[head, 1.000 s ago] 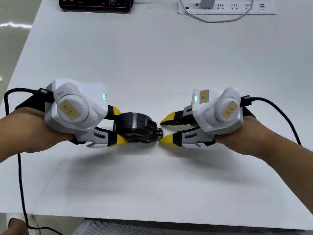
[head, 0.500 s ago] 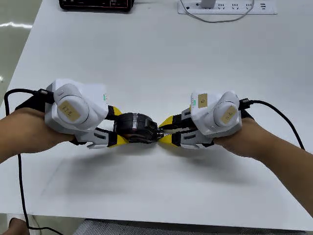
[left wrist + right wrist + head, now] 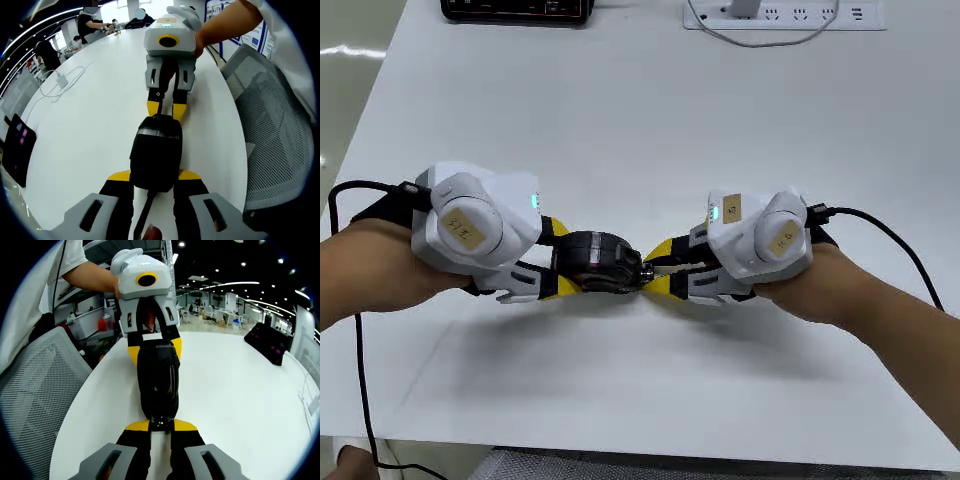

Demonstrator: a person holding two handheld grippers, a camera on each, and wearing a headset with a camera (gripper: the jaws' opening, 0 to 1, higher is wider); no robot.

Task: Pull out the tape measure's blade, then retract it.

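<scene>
A black tape measure (image 3: 598, 262) lies on the white table (image 3: 650, 130), and my left gripper (image 3: 560, 258) is shut on its case. In the left gripper view the case (image 3: 156, 155) sits between my yellow-tipped jaws (image 3: 155, 175). My right gripper (image 3: 658, 268) faces it from the right, its yellow tips closed on the blade's hook (image 3: 645, 270) at the case mouth. The hook (image 3: 161, 422) shows between my right gripper's tips (image 3: 161, 426), with the tape measure (image 3: 158, 375) and left gripper (image 3: 145, 295) beyond. No blade length is drawn out.
A white power strip (image 3: 785, 15) with a cable lies at the table's far right, and a dark device (image 3: 515, 9) sits at the far left. Black cables trail from both grippers. A mesh chair (image 3: 270, 130) stands at the table's near edge.
My right gripper has slid left to the tape measure and its jaws have narrowed onto the hook. The left gripper and the case have stayed put.
</scene>
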